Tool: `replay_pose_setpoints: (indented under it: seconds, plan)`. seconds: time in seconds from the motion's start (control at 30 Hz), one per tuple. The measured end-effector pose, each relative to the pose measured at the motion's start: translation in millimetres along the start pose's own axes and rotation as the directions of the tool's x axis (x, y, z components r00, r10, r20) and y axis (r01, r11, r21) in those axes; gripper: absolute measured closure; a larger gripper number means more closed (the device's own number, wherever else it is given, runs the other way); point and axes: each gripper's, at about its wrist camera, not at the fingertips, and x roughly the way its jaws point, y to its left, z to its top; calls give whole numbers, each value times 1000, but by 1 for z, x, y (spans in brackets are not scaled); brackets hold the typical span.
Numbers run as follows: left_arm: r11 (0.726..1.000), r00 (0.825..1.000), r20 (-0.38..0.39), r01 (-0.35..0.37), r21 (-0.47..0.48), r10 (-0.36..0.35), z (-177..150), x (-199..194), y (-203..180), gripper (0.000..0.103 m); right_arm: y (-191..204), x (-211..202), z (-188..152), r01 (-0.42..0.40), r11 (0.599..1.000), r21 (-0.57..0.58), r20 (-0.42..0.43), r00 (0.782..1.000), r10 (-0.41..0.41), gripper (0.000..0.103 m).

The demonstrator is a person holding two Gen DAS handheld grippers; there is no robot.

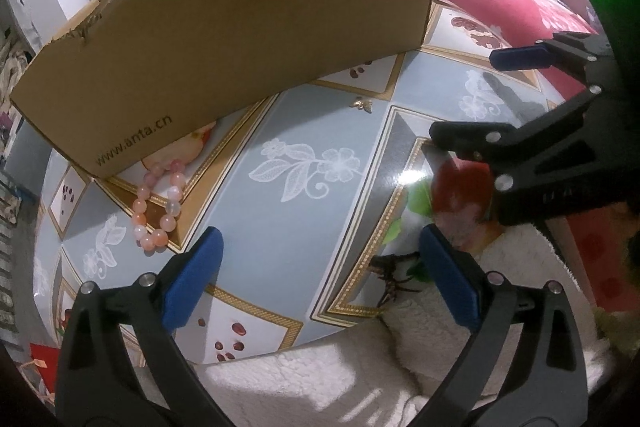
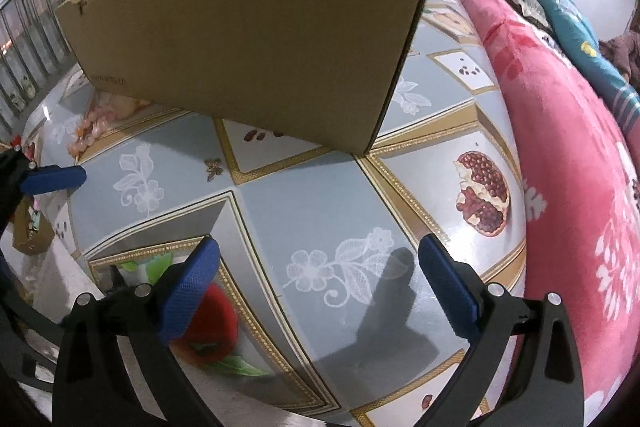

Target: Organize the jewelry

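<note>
A pink bead bracelet (image 1: 158, 207) lies on the patterned table (image 1: 288, 251), right against the near left corner of a brown cardboard box (image 1: 240, 39). A small gold butterfly brooch (image 1: 362, 104) lies alone in front of the box. My left gripper (image 1: 320, 243) is open above bare tabletop, to the right of the bracelet, with nothing between its jaws. My right gripper (image 2: 320, 247) is open too, over a lace-flower print and holding nothing. The brooch (image 2: 213, 169) lies ahead and to the left of it. The bracelet (image 2: 86, 133) is at far left beside the box (image 2: 248, 47).
A pink floral blanket (image 2: 568, 167) runs along the table's right side. White fleece fabric (image 1: 360, 367) lies at the near table edge. The right gripper (image 1: 464, 94) shows at the right of the left wrist view. One left-gripper pad (image 2: 56, 178) shows at the right view's left edge.
</note>
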Motion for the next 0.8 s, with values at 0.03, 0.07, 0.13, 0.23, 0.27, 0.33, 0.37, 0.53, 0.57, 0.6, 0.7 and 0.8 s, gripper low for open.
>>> replay_pose_setpoints:
  seconds: [0.03, 0.07, 0.13, 0.23, 0.27, 0.33, 0.37, 0.53, 0.57, 0.6, 0.7, 0.8]
  plan:
    - [1000, 1000, 4, -1, 3, 1, -1, 0, 0, 8, -3, 1, -1, -18, 1000, 21, -8, 1000, 18, 6]
    - [1000, 1000, 6, -2, 6, 2, -1, -1, -1, 8, -8, 3, -2, -41, 998, 49, -14, 999, 42, 6]
    - [1000, 1000, 11, -6, 7, 6, -2, -1, -1, 8, -8, 2, -3, -39, 998, 49, -3, 999, 40, 6]
    - [1000, 1000, 5, -12, 24, 12, -2, -2, -2, 8, -6, 1, -7, -47, 998, 38, 9, 999, 47, 6]
    - [999, 1000, 1, -12, 33, 12, -2, -1, -5, 8, -6, 1, -7, -50, 998, 37, 4, 999, 50, 6]
    - [999, 1000, -9, -7, 46, 8, 0, -1, -5, 8, -6, 0, -6, -55, 998, 39, -5, 998, 56, 6]
    - [999, 1000, -12, -5, 46, 6, 1, -1, -6, 8, -5, 0, -6, -56, 998, 41, -9, 998, 56, 6]
    - [1000, 1000, -11, -3, 27, 4, 4, 1, -6, 8, -10, 2, -2, -48, 997, 54, -8, 999, 49, 6]
    - [1000, 1000, -10, -11, 28, 11, 4, 1, -7, 7, -10, 2, -3, -45, 997, 58, -4, 999, 46, 6]
    - [999, 1000, -11, -19, 27, 19, 4, 2, -8, 7, -10, 2, -3, -46, 997, 63, 1, 999, 46, 6]
    - [999, 999, -21, -30, 20, 31, 5, 2, -10, 7, -10, 3, -4, -42, 997, 69, 11, 999, 41, 6]
    - [999, 999, -20, -25, 20, 26, 6, 2, -11, 7, -10, 3, -5, -37, 997, 74, 22, 999, 36, 6]
